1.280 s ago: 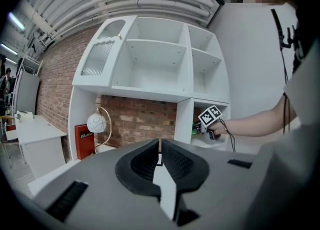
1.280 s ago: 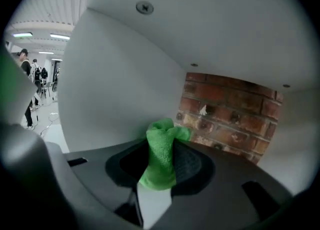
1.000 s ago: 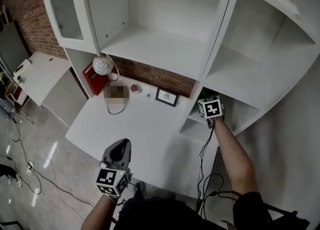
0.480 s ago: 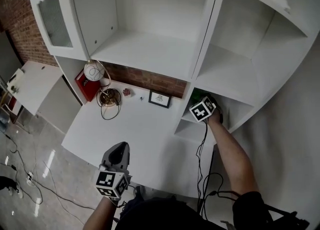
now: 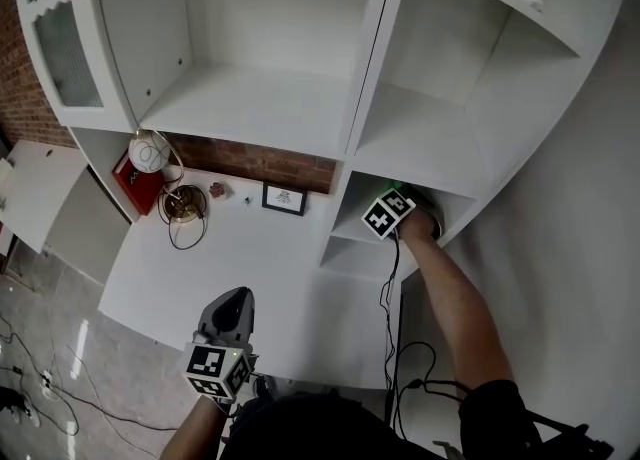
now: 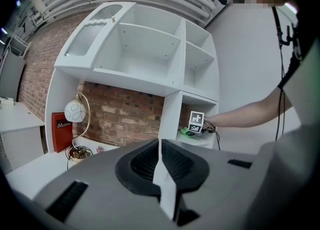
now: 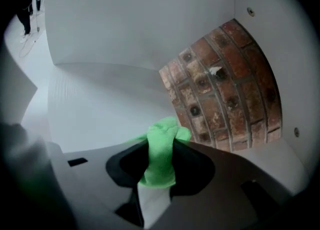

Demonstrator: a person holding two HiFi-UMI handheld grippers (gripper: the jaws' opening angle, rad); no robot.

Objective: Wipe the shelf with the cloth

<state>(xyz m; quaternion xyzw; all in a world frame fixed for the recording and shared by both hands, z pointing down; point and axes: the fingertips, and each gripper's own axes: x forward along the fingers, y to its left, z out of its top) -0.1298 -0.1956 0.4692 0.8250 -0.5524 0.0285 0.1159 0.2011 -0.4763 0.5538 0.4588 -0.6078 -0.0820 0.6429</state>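
Deep inside the low shelf (image 7: 90,109), right tool (image 7: 159,143) tight on green cloth (image 7: 161,160).

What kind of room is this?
Likely a study or living-room corner, perhaps staged: a white shelf unit with a built-in desk stands against a brick wall, and the desk holds a lamp and a small framed picture. Loose cables on the floor hint at a workspace.

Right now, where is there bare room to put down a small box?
The desk front, ahead of the picture frame and lamp, is bare; so is the wide shelf above. Crowded: the lamp corner and the low cubby with the cloth.
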